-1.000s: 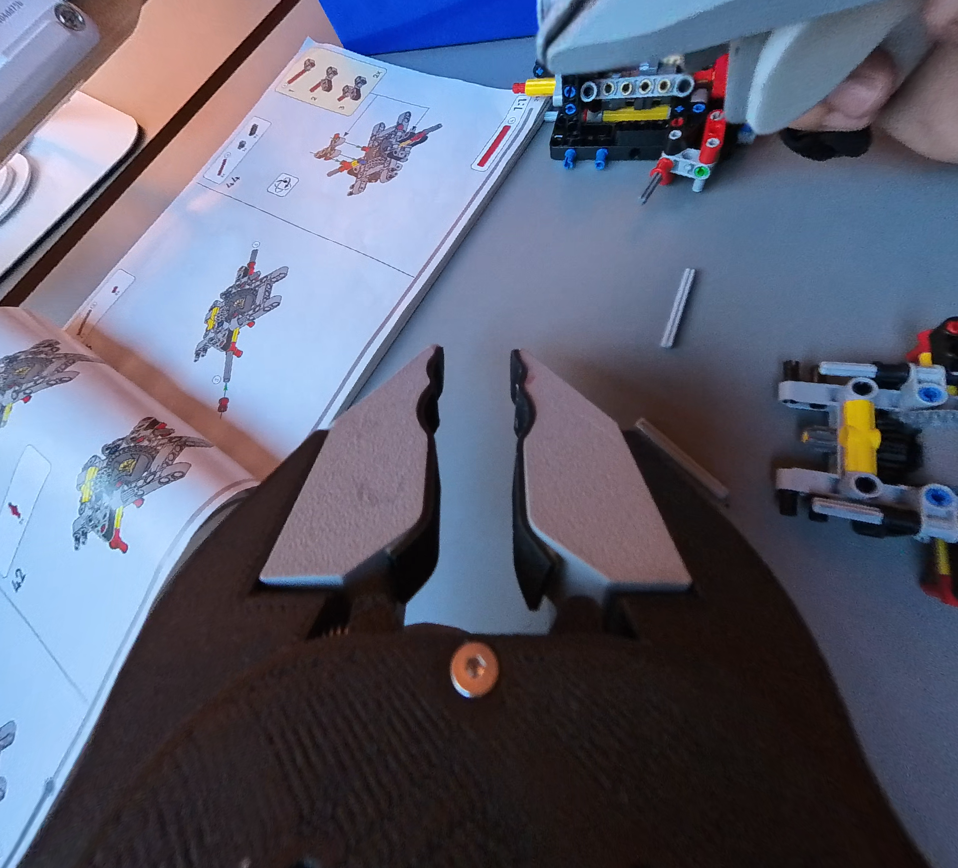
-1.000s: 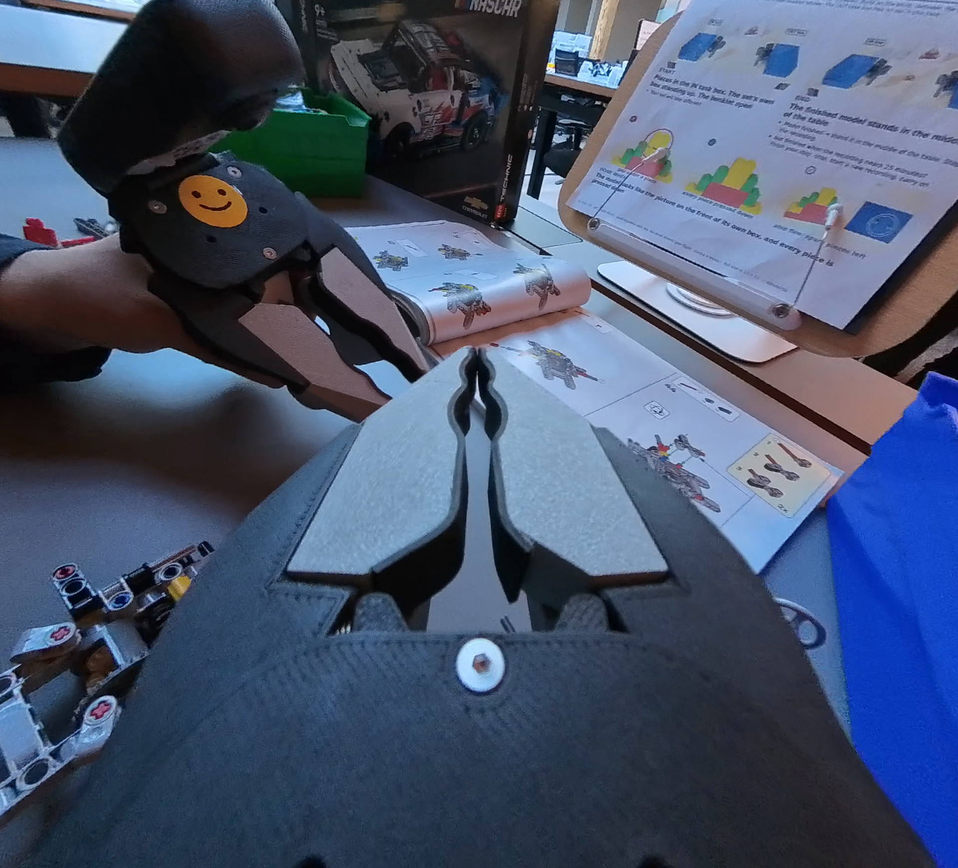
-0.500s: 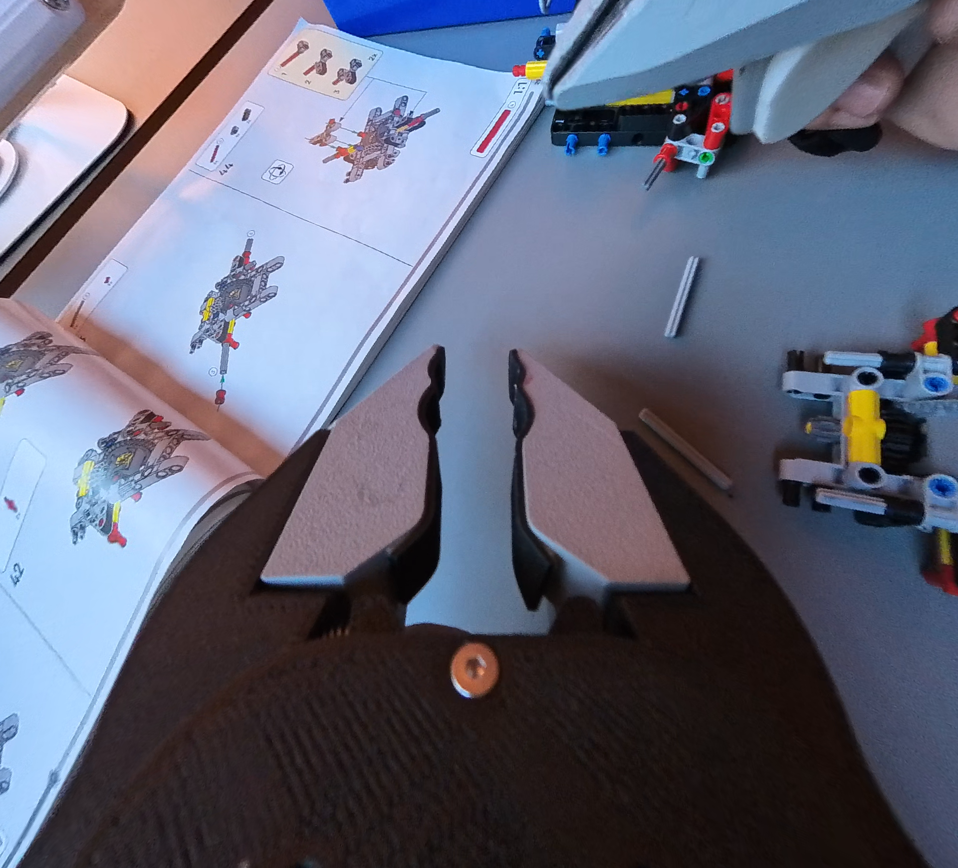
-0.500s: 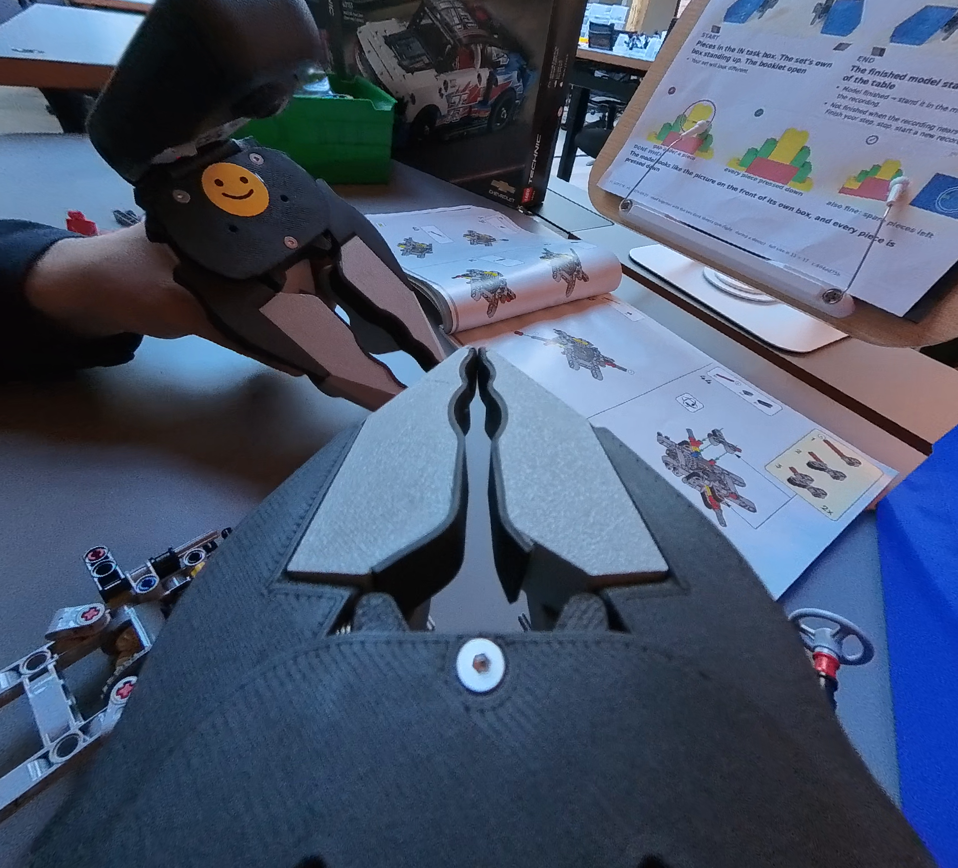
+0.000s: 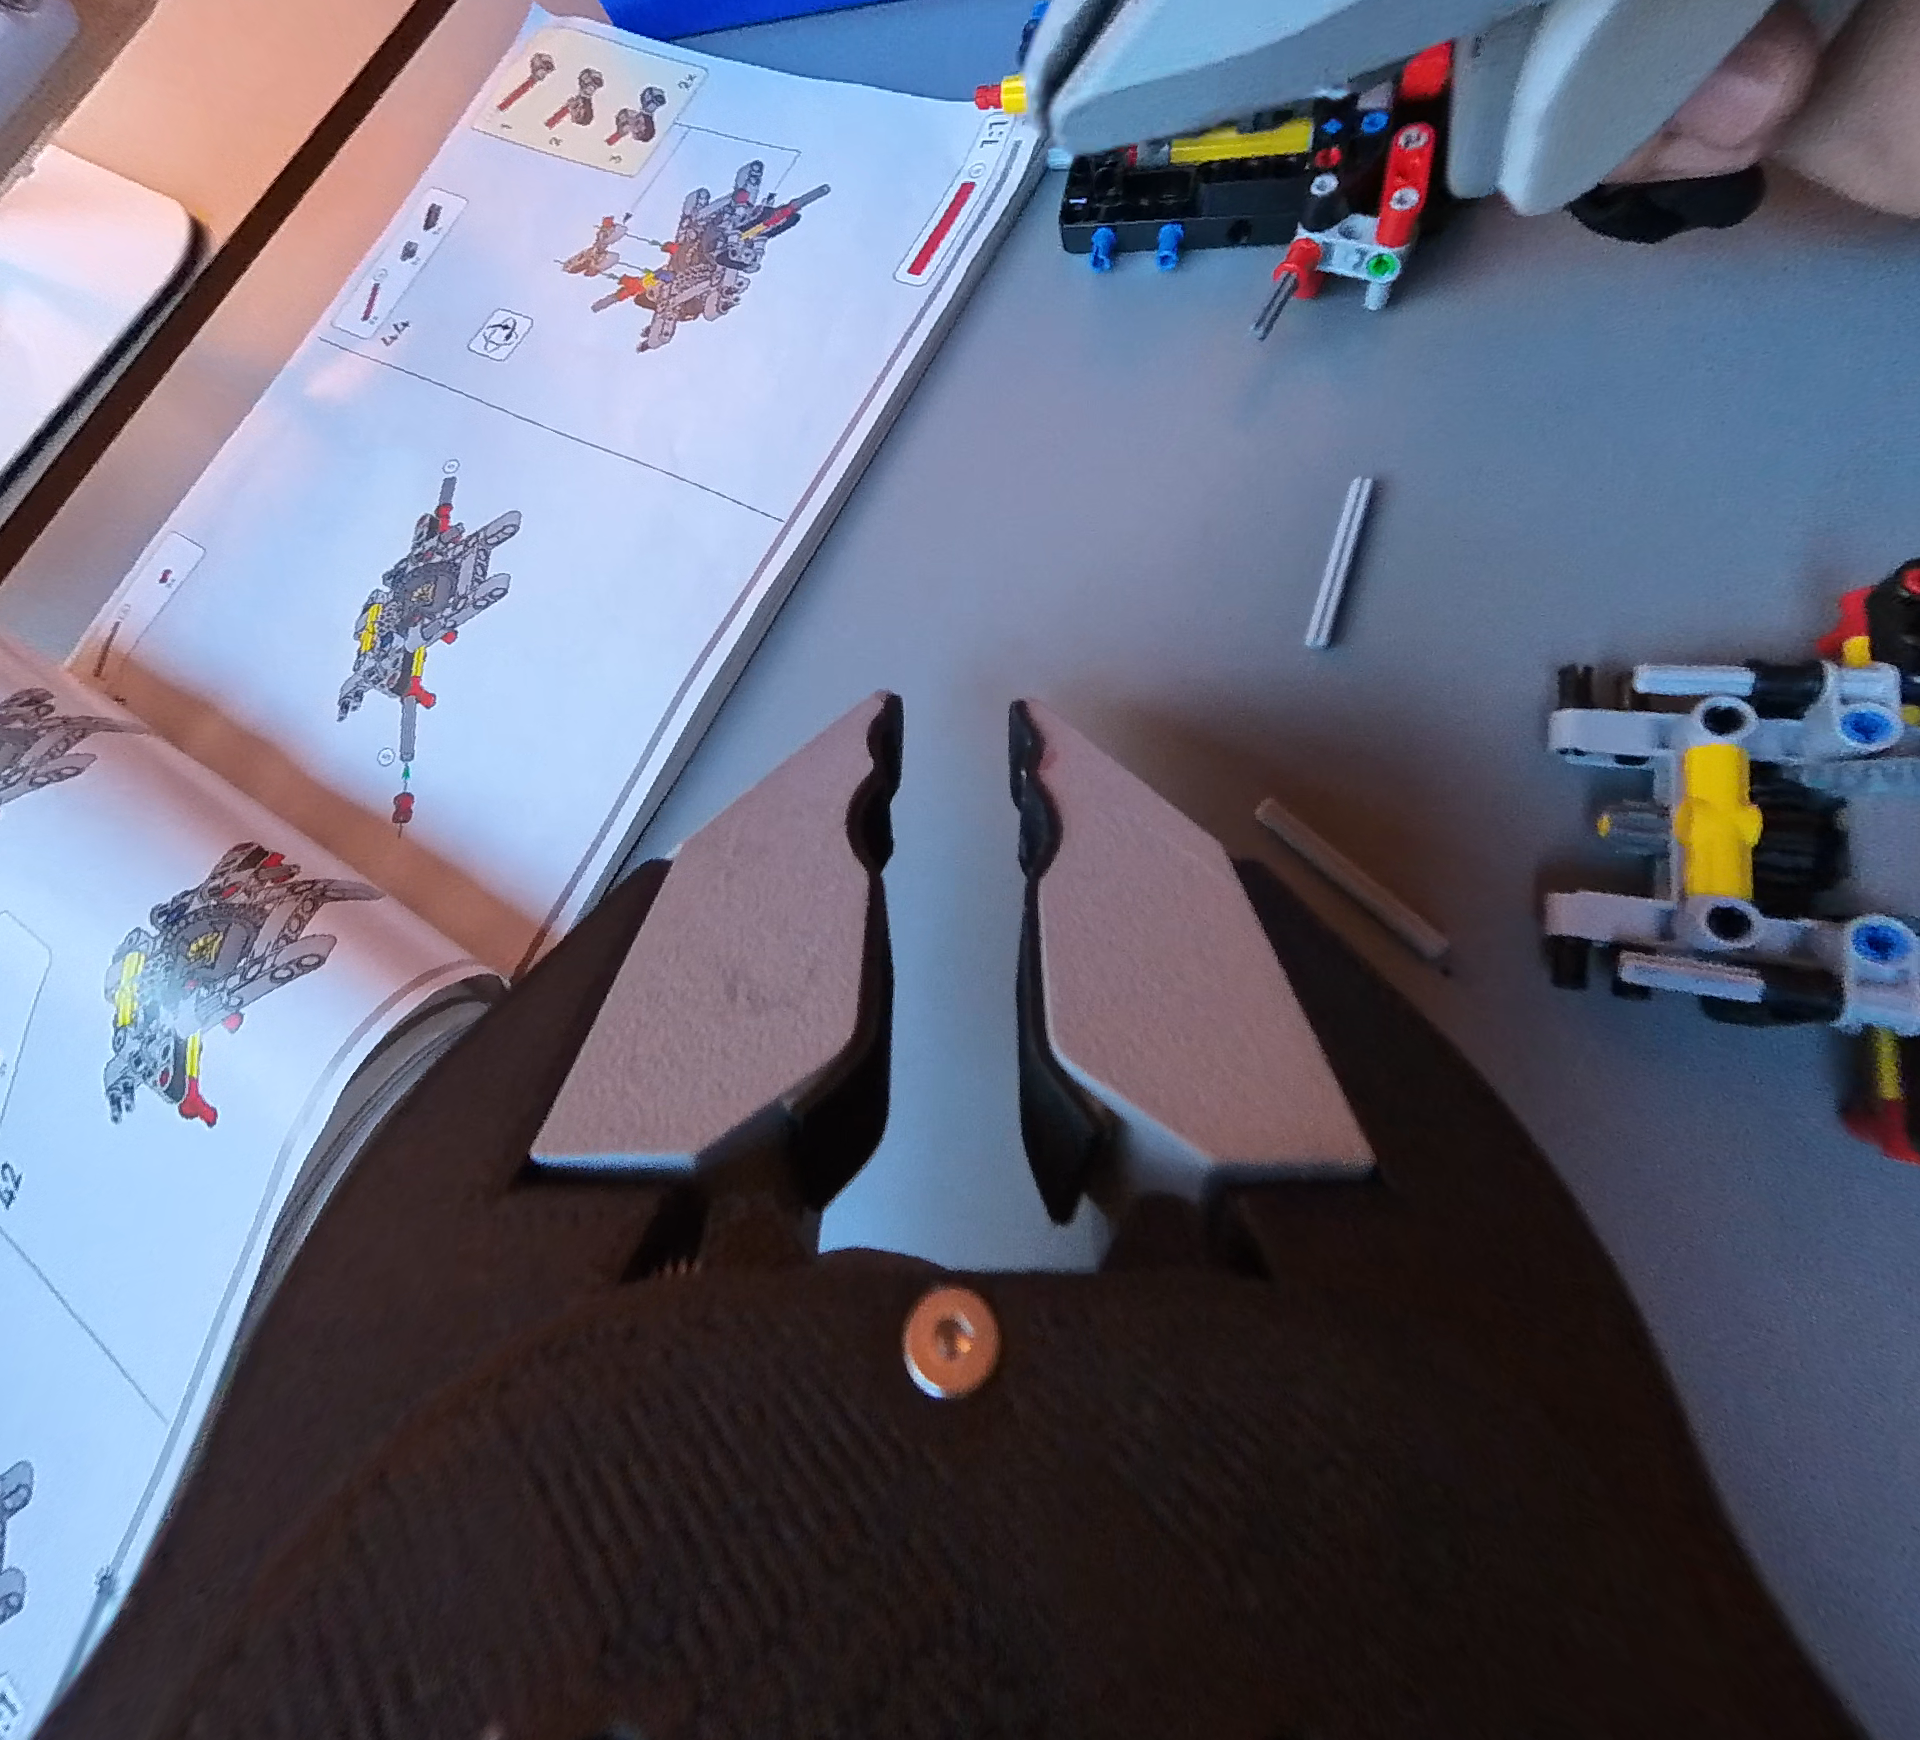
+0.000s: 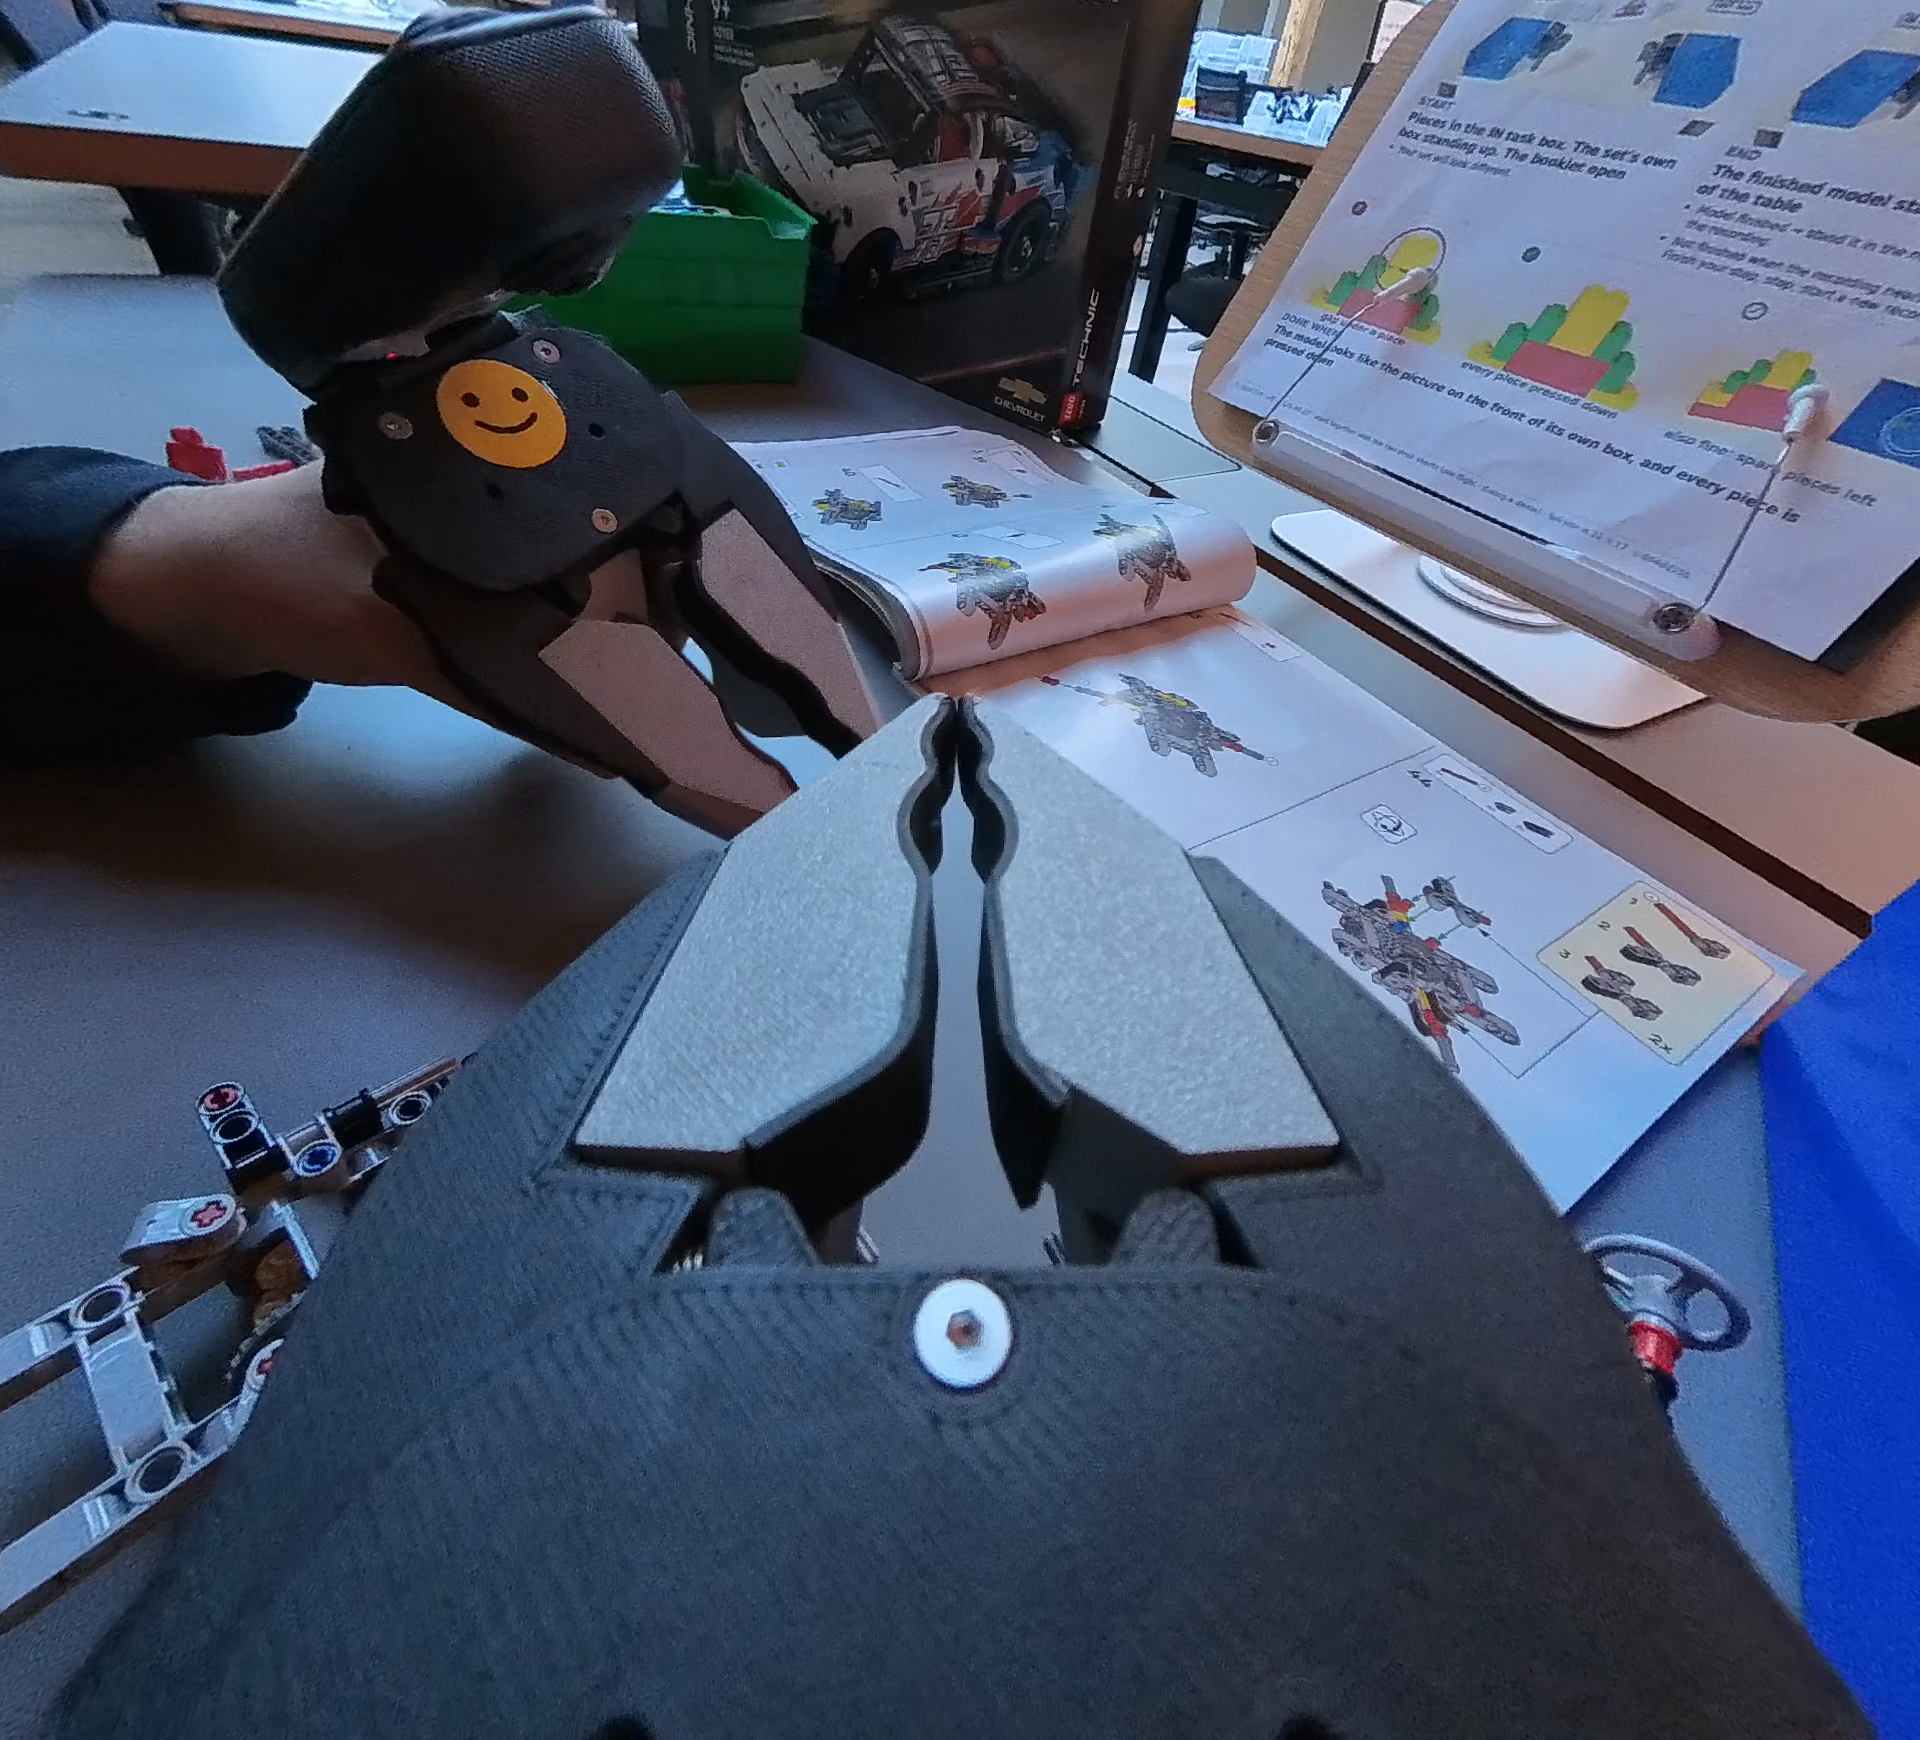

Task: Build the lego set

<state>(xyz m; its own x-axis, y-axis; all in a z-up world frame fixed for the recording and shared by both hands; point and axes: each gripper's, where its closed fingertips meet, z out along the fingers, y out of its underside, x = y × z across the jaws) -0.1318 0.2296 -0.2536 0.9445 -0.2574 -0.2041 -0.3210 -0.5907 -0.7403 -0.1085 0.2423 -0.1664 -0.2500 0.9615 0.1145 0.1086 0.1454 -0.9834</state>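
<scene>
While the left gripper hangs a little open and empty over the grey table beside the open booklet, the right gripper is closed on nothing, two grey rods near.

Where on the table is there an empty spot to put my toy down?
Bare grey table lies between the open instruction booklet, the black brick assembly and the upright grey axle. Another bare stretch sits beside the left gripper. It is crowded around the grey-and-yellow assembly and slanted axle.
</scene>
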